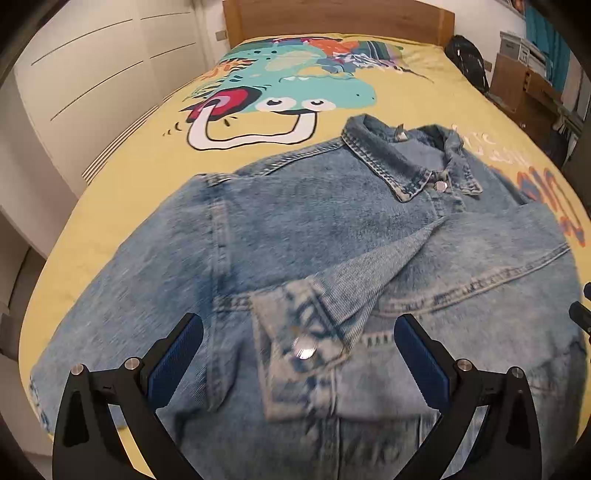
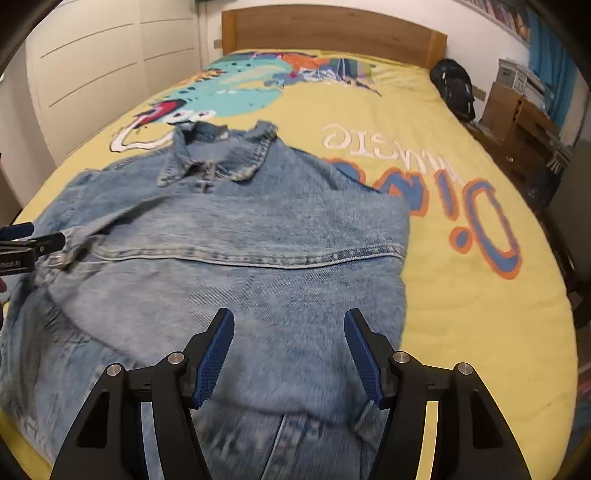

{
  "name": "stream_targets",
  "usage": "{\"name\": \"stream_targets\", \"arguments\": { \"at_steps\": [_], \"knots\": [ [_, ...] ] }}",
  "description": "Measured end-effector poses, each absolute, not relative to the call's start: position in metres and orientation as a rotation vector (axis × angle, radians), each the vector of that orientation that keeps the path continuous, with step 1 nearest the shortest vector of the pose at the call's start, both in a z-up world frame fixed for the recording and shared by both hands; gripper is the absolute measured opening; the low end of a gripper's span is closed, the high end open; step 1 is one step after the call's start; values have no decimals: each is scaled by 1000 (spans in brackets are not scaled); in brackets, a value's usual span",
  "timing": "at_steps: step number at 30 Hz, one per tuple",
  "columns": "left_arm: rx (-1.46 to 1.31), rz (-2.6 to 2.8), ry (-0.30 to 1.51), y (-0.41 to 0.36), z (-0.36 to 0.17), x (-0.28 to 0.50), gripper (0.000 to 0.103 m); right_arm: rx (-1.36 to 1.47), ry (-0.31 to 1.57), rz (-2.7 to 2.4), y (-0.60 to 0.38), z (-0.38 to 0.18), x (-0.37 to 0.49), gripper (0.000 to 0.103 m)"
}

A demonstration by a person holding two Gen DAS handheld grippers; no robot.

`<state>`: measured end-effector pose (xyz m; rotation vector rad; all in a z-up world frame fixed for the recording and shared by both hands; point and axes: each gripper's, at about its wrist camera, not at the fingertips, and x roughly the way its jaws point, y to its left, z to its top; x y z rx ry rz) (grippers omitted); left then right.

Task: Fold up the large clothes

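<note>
A light blue denim jacket (image 1: 295, 229) lies front up on the yellow bedspread (image 1: 140, 177), collar (image 1: 388, 162) toward the headboard. One sleeve is folded across the chest, and its cuff (image 1: 299, 347) with a metal snap lies between my left gripper's fingers. My left gripper (image 1: 299, 350) is open and empty just above the cuff. The jacket also shows in the right wrist view (image 2: 240, 258), its right side folded in. My right gripper (image 2: 290, 350) is open and empty over the jacket's lower part. The left gripper's tip (image 2: 33, 243) shows at that view's left edge.
The bed has a wooden headboard (image 1: 340, 18) and a cartoon print (image 1: 280, 88). White wardrobe doors (image 1: 92, 74) stand to the left. A black bag (image 2: 452, 88) rests at the bed's far right corner. Cardboard boxes (image 2: 506, 107) and clutter line the floor to the right.
</note>
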<state>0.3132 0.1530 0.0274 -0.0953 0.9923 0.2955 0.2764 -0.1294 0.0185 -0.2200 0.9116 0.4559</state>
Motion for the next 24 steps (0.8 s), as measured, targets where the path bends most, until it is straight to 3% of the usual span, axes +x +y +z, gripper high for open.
{"name": "stream_targets", "arguments": {
  "at_steps": [24],
  "knots": [
    [-209, 324, 925, 200, 90, 170, 102, -210, 815, 480, -131, 98, 154, 64]
  ]
}}
